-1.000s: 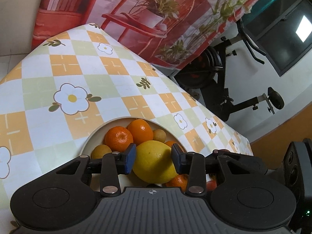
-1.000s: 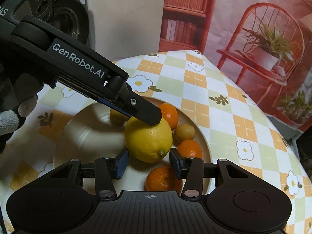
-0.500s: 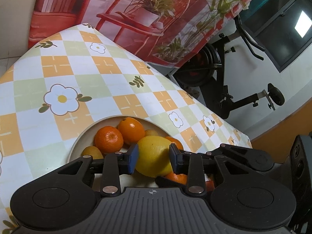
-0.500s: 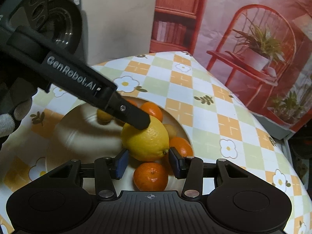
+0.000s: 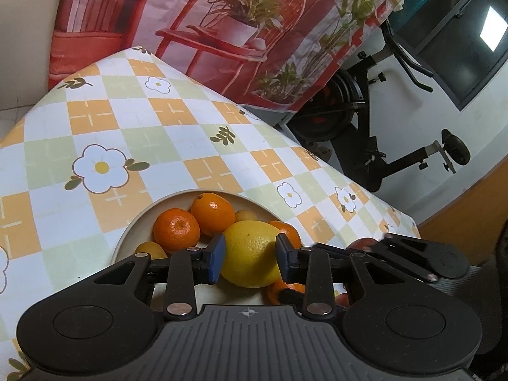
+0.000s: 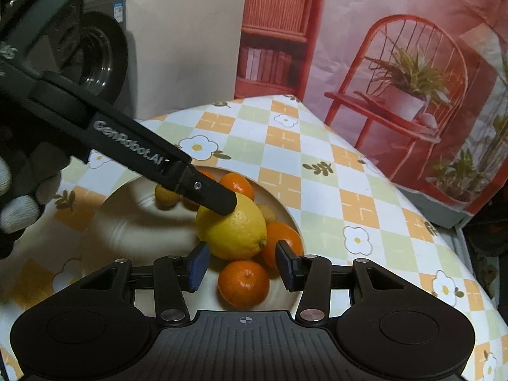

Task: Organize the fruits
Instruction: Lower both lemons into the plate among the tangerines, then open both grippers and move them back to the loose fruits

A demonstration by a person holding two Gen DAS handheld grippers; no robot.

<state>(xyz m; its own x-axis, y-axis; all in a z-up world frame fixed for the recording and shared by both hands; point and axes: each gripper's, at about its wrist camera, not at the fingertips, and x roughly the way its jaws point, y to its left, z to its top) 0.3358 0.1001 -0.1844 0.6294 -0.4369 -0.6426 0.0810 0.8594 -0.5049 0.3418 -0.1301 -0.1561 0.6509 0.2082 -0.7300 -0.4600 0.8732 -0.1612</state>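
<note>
Lemon [image 5: 247, 247]: big, yellow, sitting on top of the fruit pile in the cream plate [image 5: 139, 217], lower centre of the left wrist view. The left gripper [image 5: 250, 255] has just been closing, and the lemon is between its blue pads, which look pressed onto its two flanks, so I read it as pinching the lemon. In the right wrist view one left finger [image 6: 219, 198] lies across the lemon's upper left shoulder.

The right gripper [image 6: 241, 266] is spread and holds nothing. Its pads hang at bottom centre of its own frame, with a mandarin [image 6: 243, 282] showing below the gap and not gripped.

Handling, my guess: the lemon is the heaviest fruit here, firm, with waxy, pebbled, curved skin, so the pads could slide toward either tapered end. The best hold is across the widest middle, pads on opposite flanks, clear of the nipple tip pointing lower right in the right wrist view. It takes a firm squeeze without bruising. The grip in the left wrist view looks near the middle, which is fine.

Risk: the mandarins [image 5: 176, 228] just left of the lemon and the ones under it are round and loose, so lifting it may set them rolling across the plate or onto the checked tablecloth [image 5: 143, 139]. A gloved hand [image 6: 19, 209] shows at the left edge of the right wrist view.
</note>
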